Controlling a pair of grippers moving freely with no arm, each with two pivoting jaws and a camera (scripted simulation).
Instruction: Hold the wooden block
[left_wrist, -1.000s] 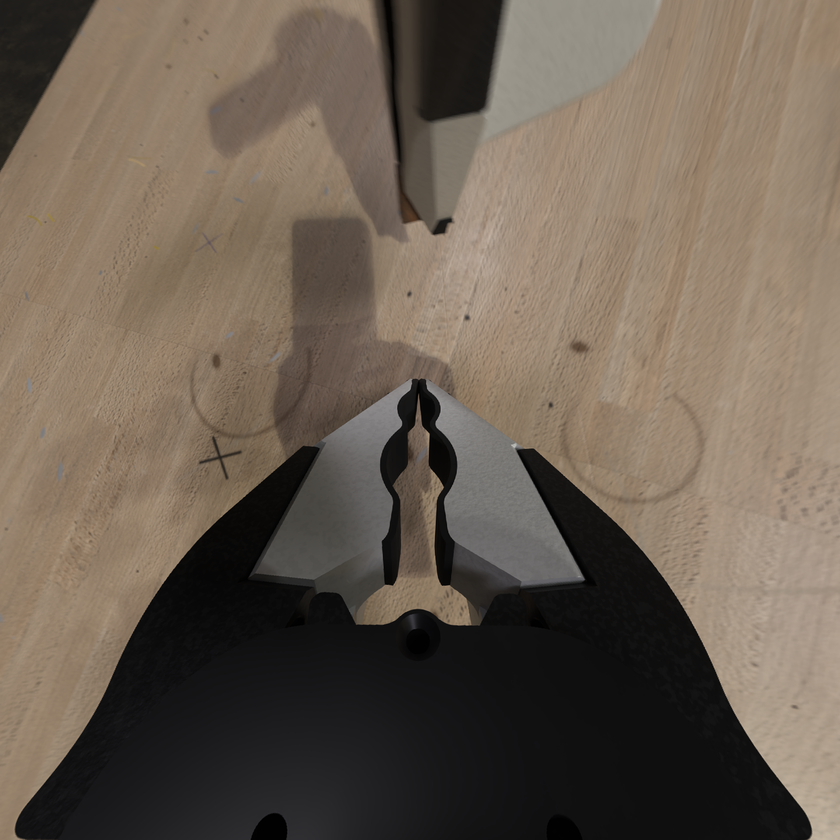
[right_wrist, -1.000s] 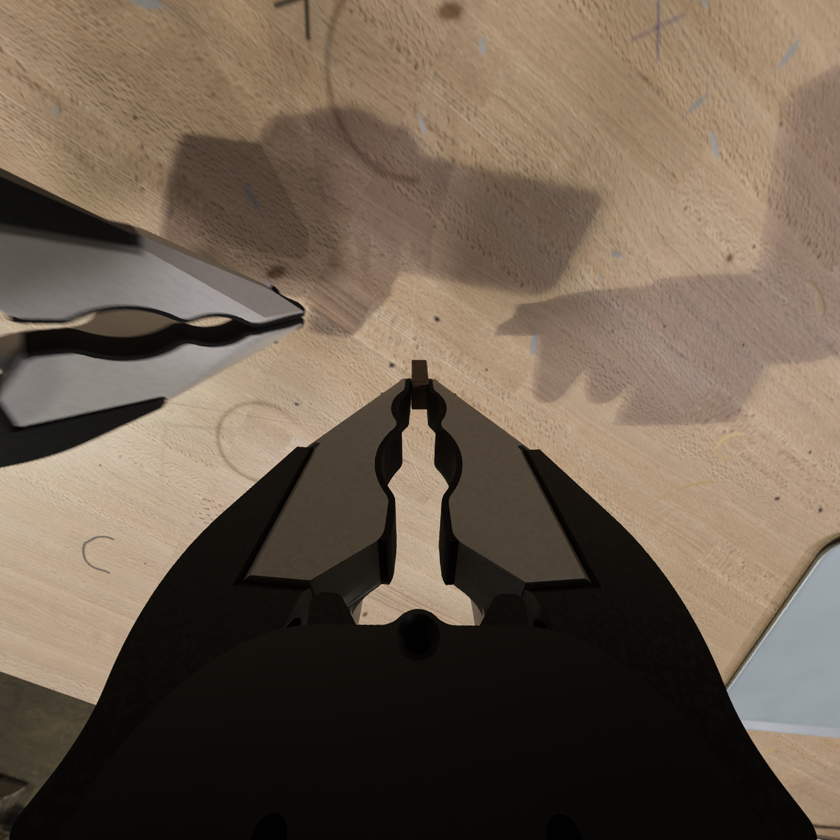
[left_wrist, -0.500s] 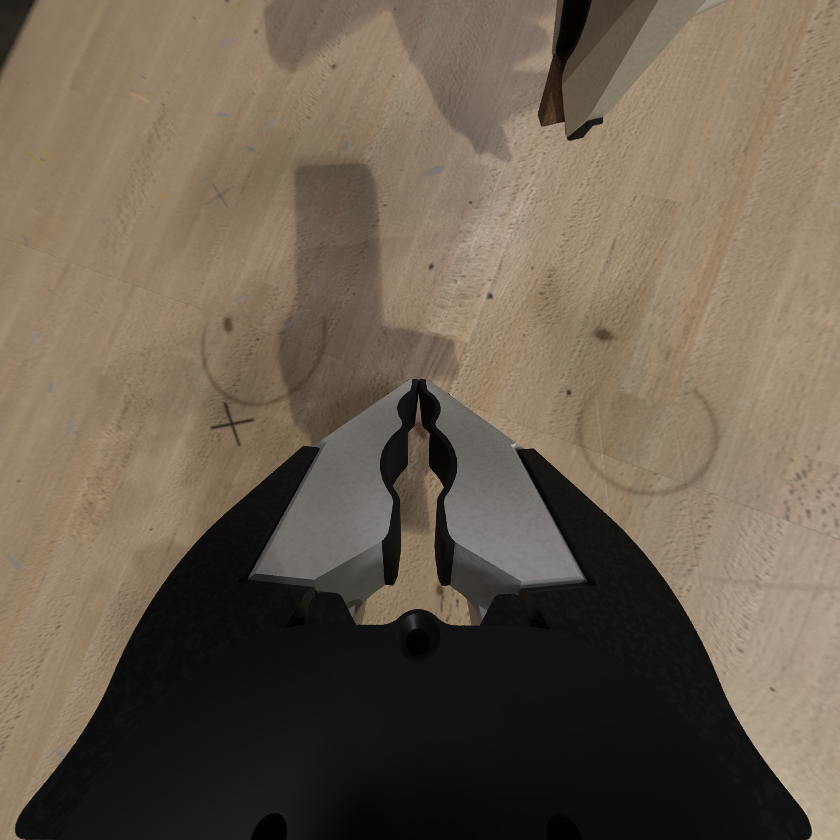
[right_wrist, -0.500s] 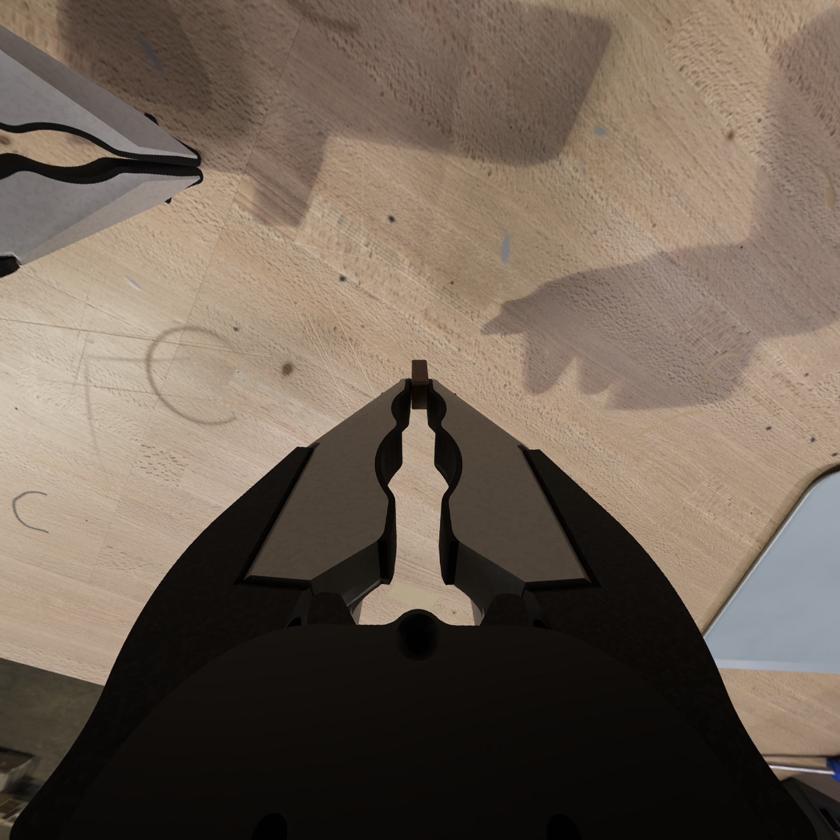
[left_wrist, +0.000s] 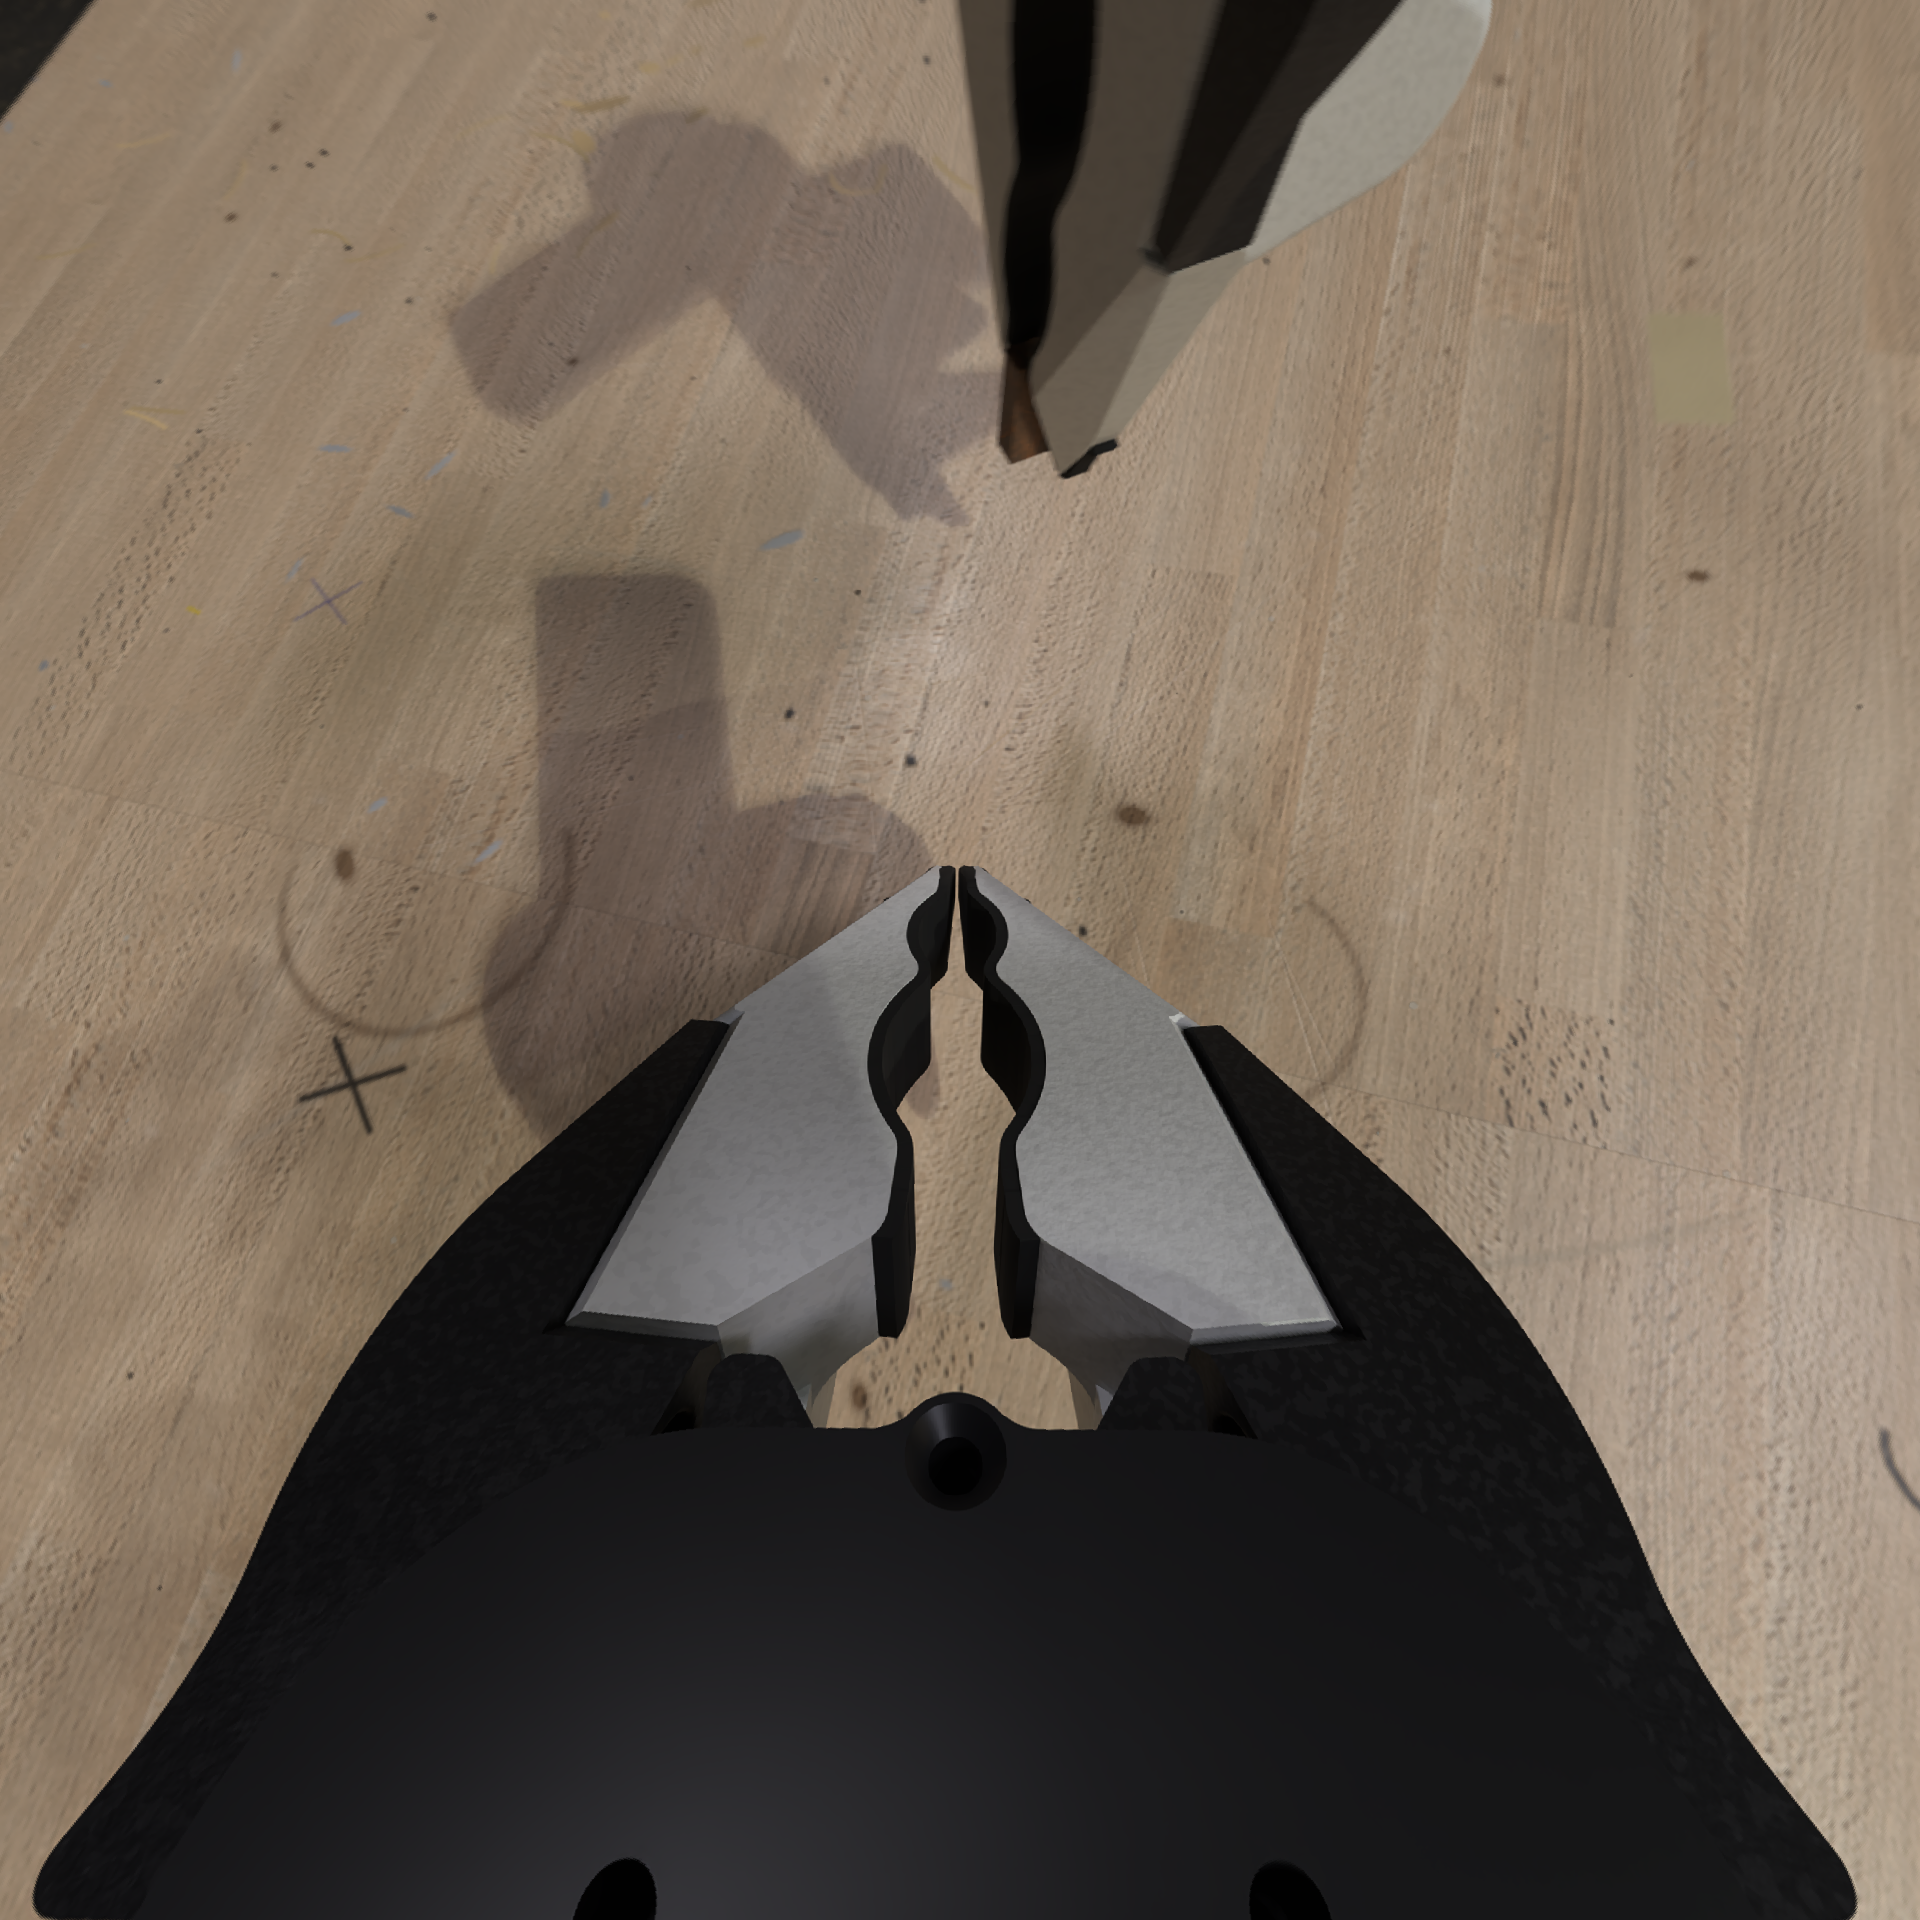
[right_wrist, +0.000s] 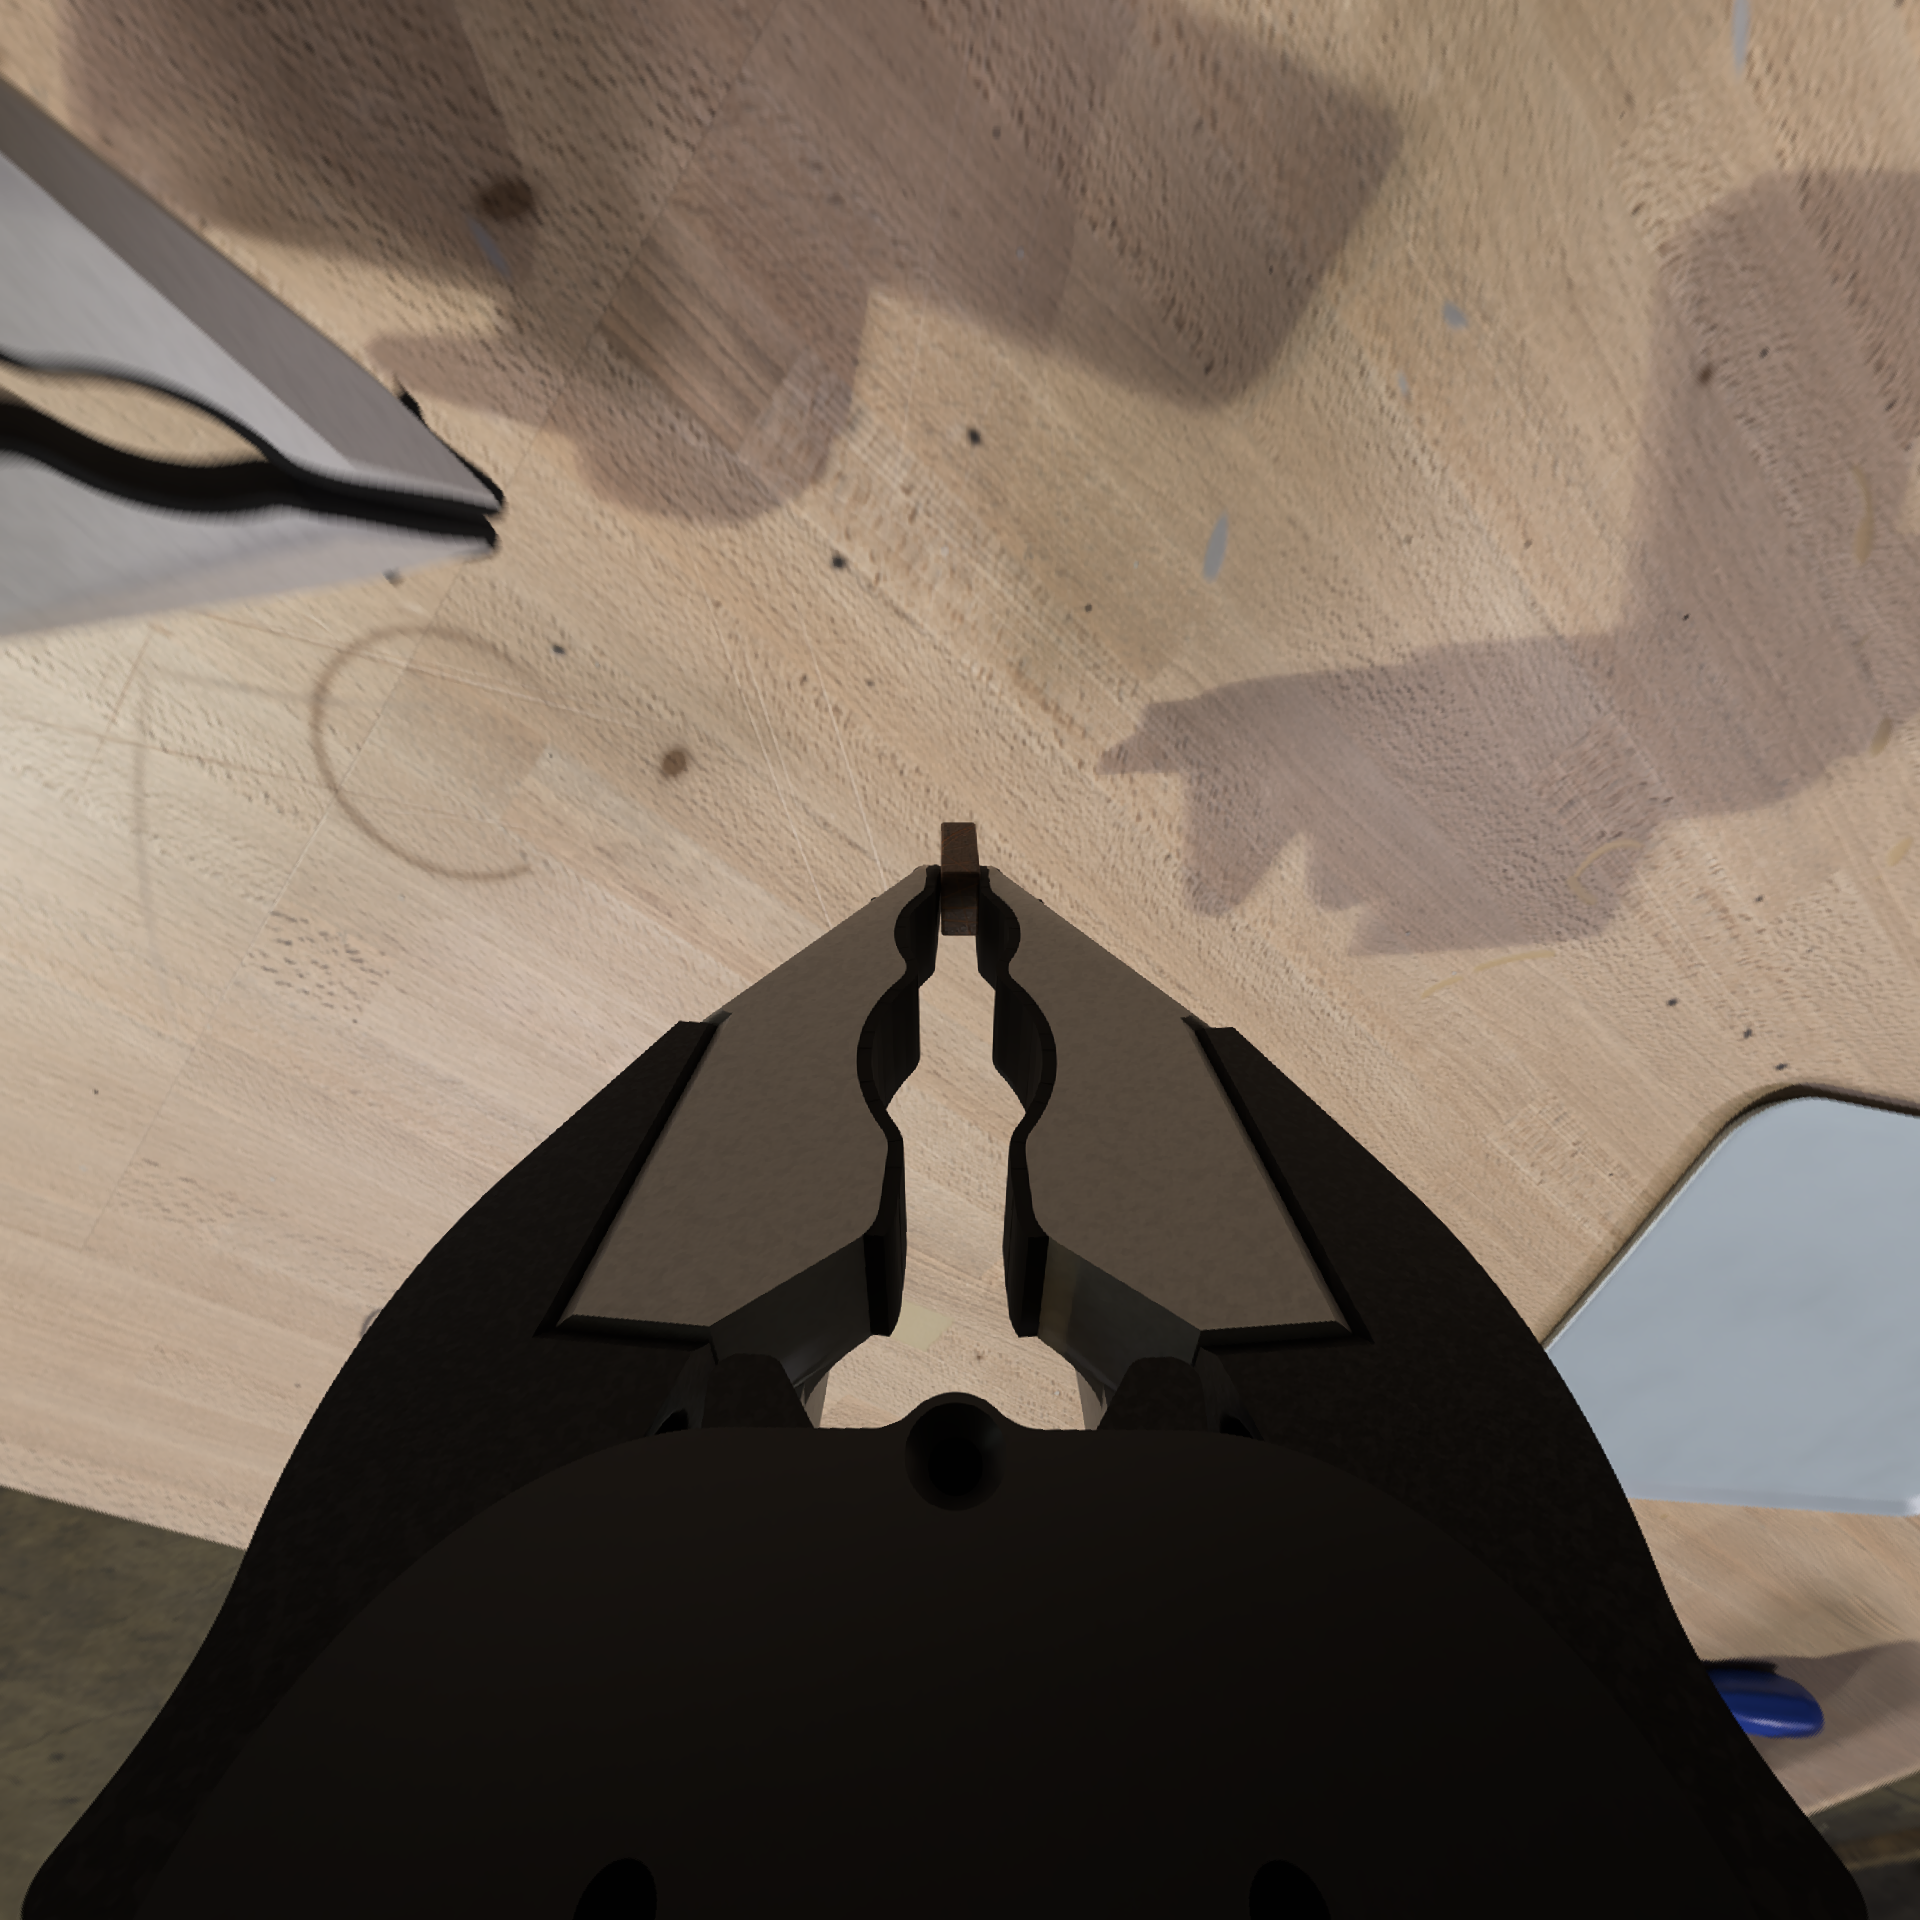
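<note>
Small dark-brown wooden block (right_wrist: 958, 881) pinched at very tips of right black-and-grey two-finger gripper (right_wrist: 957, 896), poking out toward 12 o'clock, clear of pale wooden bench top (right_wrist: 1143, 582). Left black-and-silver two-finger gripper (left_wrist: 955, 875) closed, empty; block (left_wrist: 1022, 418) off at its 12–1 o'clock. Grip shallow; slip likely.

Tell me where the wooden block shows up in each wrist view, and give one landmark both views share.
Left wrist view: the wooden block is a dark brown sliver at upper centre, at the tip of the right gripper hanging above the table.
Right wrist view: the block sits at picture centre, pinched between that gripper's own fingertips, its end poking past them.
Shared landmark: the faint pencilled circle on the wooden tabletop.
</note>
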